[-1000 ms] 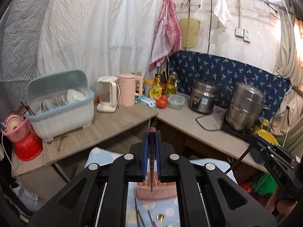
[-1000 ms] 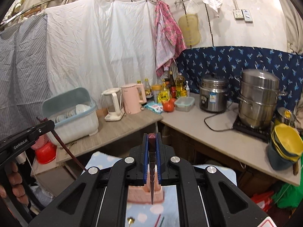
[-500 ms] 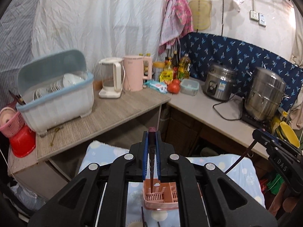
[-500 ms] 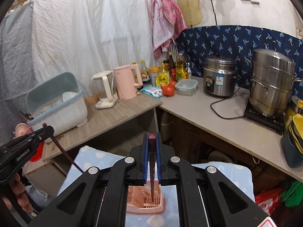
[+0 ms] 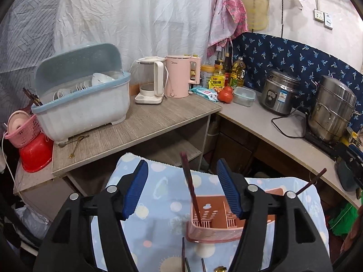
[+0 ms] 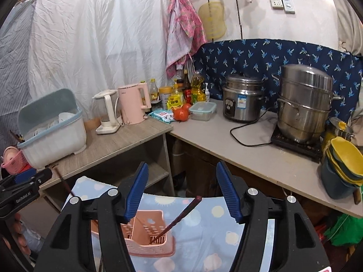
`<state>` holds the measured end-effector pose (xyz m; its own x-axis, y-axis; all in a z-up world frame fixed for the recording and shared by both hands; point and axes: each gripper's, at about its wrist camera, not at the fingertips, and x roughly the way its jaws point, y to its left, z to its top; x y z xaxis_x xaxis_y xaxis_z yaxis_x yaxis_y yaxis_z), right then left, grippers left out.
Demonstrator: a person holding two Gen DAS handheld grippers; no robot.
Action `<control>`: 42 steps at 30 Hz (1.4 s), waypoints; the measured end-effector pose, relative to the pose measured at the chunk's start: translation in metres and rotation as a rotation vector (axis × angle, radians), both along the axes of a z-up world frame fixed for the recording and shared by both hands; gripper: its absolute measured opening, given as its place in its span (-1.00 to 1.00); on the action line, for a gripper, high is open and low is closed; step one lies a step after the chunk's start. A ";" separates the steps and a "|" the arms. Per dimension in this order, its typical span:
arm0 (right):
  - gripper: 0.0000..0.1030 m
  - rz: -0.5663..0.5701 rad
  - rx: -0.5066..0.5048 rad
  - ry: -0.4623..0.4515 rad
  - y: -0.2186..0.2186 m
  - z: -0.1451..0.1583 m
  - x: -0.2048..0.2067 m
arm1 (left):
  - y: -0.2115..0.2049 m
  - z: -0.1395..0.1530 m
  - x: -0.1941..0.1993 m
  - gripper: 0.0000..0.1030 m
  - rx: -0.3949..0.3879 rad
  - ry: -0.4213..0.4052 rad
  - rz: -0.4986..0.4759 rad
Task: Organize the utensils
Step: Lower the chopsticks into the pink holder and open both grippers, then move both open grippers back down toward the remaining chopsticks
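A pink slotted utensil basket (image 5: 213, 224) stands on the blue dotted cloth (image 5: 158, 195); it also shows in the right wrist view (image 6: 149, 238). One dark red chopstick (image 5: 189, 185) leans in its left part between my open left gripper (image 5: 181, 190). A second chopstick (image 6: 179, 217) leans in the basket below my open right gripper (image 6: 181, 192); the left wrist view shows its tip (image 5: 314, 180). More utensils (image 5: 183, 256) lie on the cloth in front of the basket.
A wooden counter (image 5: 136, 129) behind holds a dish bin (image 5: 81, 104), two kettles (image 5: 165, 81), bottles and a tomato. A rice cooker (image 6: 242, 99), steamer pot (image 6: 304, 104) and stacked bowls (image 6: 344, 158) sit on the right counter. Pink and red baskets (image 5: 27, 140) stand left.
Both grippers have opened and let go of their chopsticks, which now stand in the pink basket. Both cameras have tilted down and moved closer to the cloth.
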<state>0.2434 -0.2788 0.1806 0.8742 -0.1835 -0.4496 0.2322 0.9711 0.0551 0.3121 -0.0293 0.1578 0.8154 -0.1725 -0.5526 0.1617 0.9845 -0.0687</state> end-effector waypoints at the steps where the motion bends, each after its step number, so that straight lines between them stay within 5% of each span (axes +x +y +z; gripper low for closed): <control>1: 0.17 0.000 -0.001 -0.004 0.001 0.003 -0.005 | 0.003 0.001 -0.004 0.16 -0.005 0.002 0.004; 12: 0.18 0.024 0.007 -0.006 0.011 0.008 -0.068 | 0.027 0.006 -0.061 0.16 0.013 0.015 0.024; 19: 0.18 0.041 0.012 0.041 0.025 -0.015 -0.112 | 0.033 -0.021 -0.104 0.16 0.027 0.069 -0.004; 36: 0.18 0.078 0.047 0.339 0.073 -0.153 -0.193 | 0.034 -0.150 -0.193 0.15 0.084 0.303 -0.016; 42: -0.04 0.088 0.091 0.434 0.083 -0.199 -0.207 | 0.032 -0.180 -0.210 0.10 0.106 0.363 -0.023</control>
<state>0.0361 -0.1956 -0.0184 0.6112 -0.0596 -0.7892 0.1698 0.9838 0.0572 0.1021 0.0026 -0.0218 0.5601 -0.1146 -0.8205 0.1675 0.9856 -0.0234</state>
